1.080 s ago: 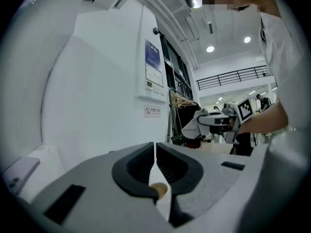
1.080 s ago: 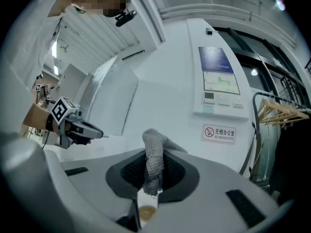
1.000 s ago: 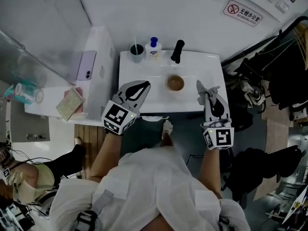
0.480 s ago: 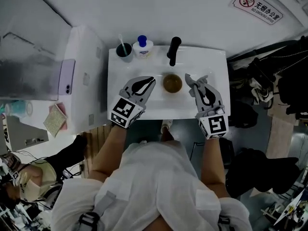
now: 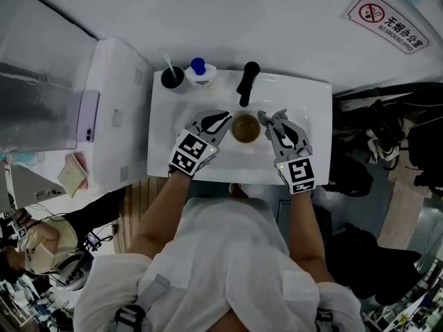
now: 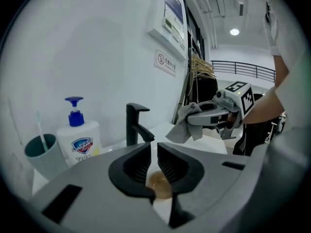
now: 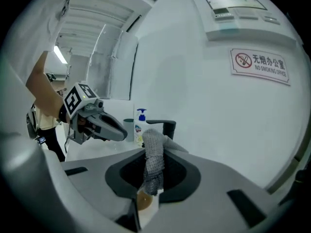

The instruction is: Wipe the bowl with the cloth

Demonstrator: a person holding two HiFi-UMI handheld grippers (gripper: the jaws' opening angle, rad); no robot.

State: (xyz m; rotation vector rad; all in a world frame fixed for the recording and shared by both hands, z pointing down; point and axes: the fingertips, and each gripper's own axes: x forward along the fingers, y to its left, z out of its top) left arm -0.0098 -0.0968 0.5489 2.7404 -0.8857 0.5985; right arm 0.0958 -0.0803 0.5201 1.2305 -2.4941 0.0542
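Flanking the brown bowl (image 5: pixel 246 127) on the white bench (image 5: pixel 304 106), we are holding one tool on each side of it, just in front of the black tap (image 5: pixel 247 81). The left gripper (image 5: pixel 220 120) is sitting just beside the bowl's left rim. Its fingers are opening from a narrow slit with nothing between them. The right gripper (image 5: pixel 277 128) is clamping the grey cloth (image 5: pixel 268 117), which is sticking out past the tips towards the right rim; we cannot tell whether it is touching. The bowl is lying inward of both tools, about equally near each. We are judging that the cloth side should sweep leftward into it while the left side steadies the rim.
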